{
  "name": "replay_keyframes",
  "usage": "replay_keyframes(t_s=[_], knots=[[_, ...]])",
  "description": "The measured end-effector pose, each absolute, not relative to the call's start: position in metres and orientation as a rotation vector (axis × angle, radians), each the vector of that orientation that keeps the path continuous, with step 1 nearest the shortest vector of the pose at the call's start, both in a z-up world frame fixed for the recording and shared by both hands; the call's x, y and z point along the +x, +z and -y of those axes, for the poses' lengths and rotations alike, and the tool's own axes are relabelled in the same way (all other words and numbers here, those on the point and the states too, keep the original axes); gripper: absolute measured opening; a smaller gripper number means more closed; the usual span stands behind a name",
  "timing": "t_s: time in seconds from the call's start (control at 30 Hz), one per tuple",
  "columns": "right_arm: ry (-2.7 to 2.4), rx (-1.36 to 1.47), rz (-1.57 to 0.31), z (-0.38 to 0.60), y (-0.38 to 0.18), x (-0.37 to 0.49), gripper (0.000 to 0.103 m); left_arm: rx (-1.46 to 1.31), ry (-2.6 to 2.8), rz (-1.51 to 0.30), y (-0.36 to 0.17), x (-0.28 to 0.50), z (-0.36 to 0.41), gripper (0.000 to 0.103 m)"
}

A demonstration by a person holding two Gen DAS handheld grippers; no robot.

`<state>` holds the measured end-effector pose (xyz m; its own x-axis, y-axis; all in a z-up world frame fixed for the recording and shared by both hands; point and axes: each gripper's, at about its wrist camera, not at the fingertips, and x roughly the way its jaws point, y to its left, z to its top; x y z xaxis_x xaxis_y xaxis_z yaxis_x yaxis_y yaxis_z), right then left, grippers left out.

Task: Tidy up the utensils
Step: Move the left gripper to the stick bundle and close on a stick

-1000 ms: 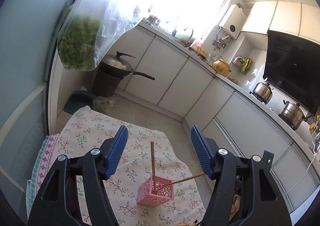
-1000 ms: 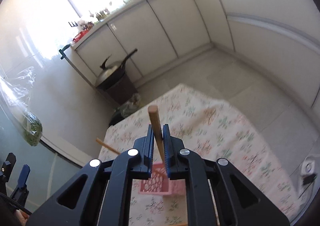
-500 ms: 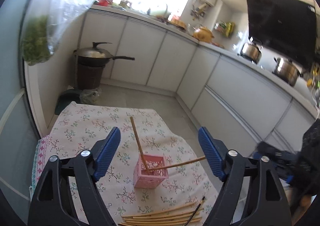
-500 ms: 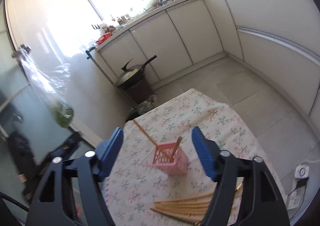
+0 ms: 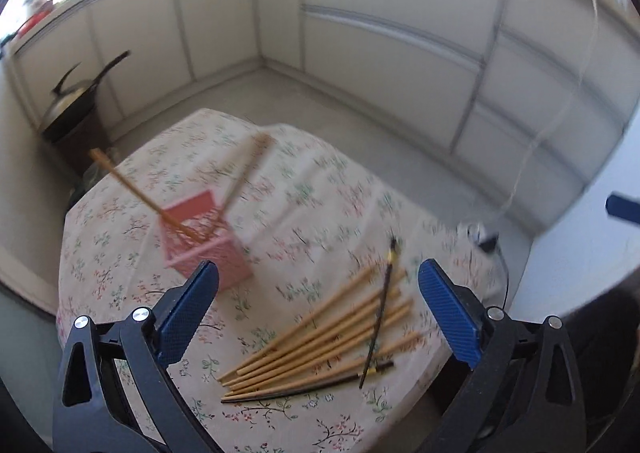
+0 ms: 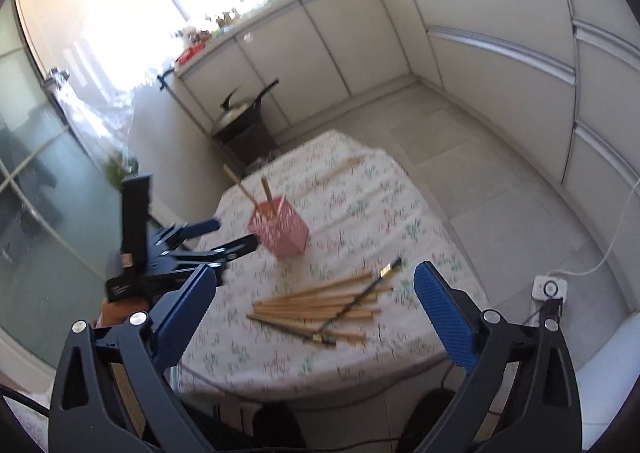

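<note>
The left gripper (image 5: 318, 309) is hovering above the counter (image 5: 320, 189) with its blue fingers (image 5: 188, 309) spread wide and gripping nothing; from the right wrist camera the same left gripper (image 6: 236, 237) is showing at the counter's left edge. The right gripper (image 6: 316, 317) is hanging over the near side of the counter, its fingers (image 6: 444, 313) likewise standing wide apart and empty. A flowered cloth is covering the counter. The pink basket (image 5: 204, 241) is sitting on it toward the far left side, just beyond the left gripper's left finger, and two wooden chopsticks (image 5: 132, 189) are leaning out of it, one tilting left and the other right. A loose bundle of wooden chopsticks (image 5: 320, 337) is lying flat on the cloth near the front edge, well apart from the basket, between the fingers in both views. Dark chopsticks (image 5: 380, 317) with yellow bands are lying across and beside that bundle, touching it. A black pan (image 6: 244, 113) is resting on a dark stand on the floor beyond the counter, and a white power strip (image 6: 550, 289) is lying on the floor to the right. The frames are blurring with motion, and no brand, label or writing is readable on anything.
</note>
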<state>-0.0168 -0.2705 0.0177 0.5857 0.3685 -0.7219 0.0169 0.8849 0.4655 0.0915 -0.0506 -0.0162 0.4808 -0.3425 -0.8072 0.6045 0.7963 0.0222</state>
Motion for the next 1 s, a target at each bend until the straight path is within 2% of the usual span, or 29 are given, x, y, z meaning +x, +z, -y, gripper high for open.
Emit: replay_keyframes(t_s=[0.17,0.27,0.33,0.43,0.47,0.53,0.63,0.9,1.0], knots=[[0.151,0.399,-1.014,0.274,-0.027,-0.016,0.096,0.483,-0.589,-1.06,-0.069,0.098,0.094,0.096],[0.15,0.497,-1.122,0.287,-0.067,-0.013,0.096,0.49,-0.558,-1.164,-0.095,0.116,0.109,0.094],[0.12,0.576,-1.208,0.296,-0.083,-0.008,0.096,0.481,-0.537,-1.215,-0.107,0.127,0.12,0.089],[0.126,0.652,-1.185,0.306,-0.086,-0.01,0.096,0.475,-0.524,-1.293,-0.124,0.145,0.132,0.079],[0.119,0.649,-1.181,0.307,-0.086,-0.01,0.096,0.485,-0.515,-1.309,-0.13,0.15,0.137,0.07],[0.126,0.641,-1.197,0.306,-0.089,-0.01,0.096,0.502,-0.499,-1.341,-0.14,0.158,0.142,0.06],[0.142,0.627,-1.217,0.3,-0.091,-0.007,0.096,0.501,-0.504,-1.369,-0.148,0.163,0.143,0.056],[0.157,0.624,-1.24,0.298,-0.095,-0.004,0.096,0.383,-0.629,-1.345,-0.142,0.17,0.176,0.055],[0.156,0.641,-1.246,0.3,-0.097,-0.003,0.096,0.411,-0.596,-1.368,-0.16,0.18,0.19,0.047]])
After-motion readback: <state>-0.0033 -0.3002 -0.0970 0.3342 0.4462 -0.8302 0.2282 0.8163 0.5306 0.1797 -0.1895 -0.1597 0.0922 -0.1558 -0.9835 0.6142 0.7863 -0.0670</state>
